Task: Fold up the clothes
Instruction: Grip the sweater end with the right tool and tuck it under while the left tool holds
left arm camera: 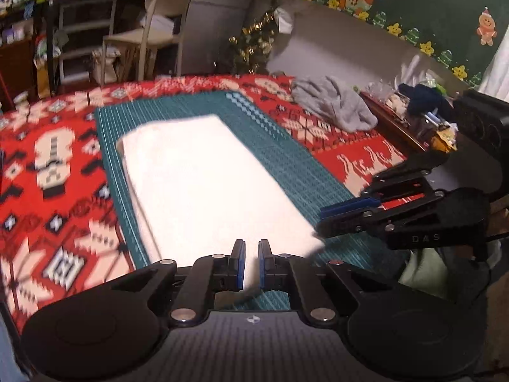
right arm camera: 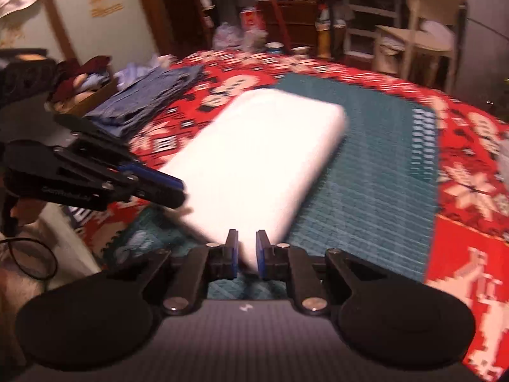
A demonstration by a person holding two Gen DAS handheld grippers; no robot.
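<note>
1. Left gripper [left arm camera: 251, 262] has its jaws nearly together, pinching the near edge of the white cloth [left arm camera: 203, 184]. The fabric runs right up between the blue pads [left arm camera: 240, 262], though it's so blown out that the actual pinch is hard to see.
2. Right gripper [right arm camera: 247, 253] is the same deal: narrow gap, clamped on the cloth's near corner.
3. Both views are smeary. The cloth is pure white glare, so no folds or seams are readable, and I can't tell what garment it is.
4. The cloth lies folded into a long rectangle on the green mat [left arm camera: 286, 159], which sits on the red patterned cover [left arm camera: 47, 191].
5. A grey garment [left arm camera: 334, 102] lies crumpled past the mat, well apart from the cloth.
6. A blue folded pile [right arm camera: 149, 95] sits off to the left in the right view, with its details blurred.
</note>
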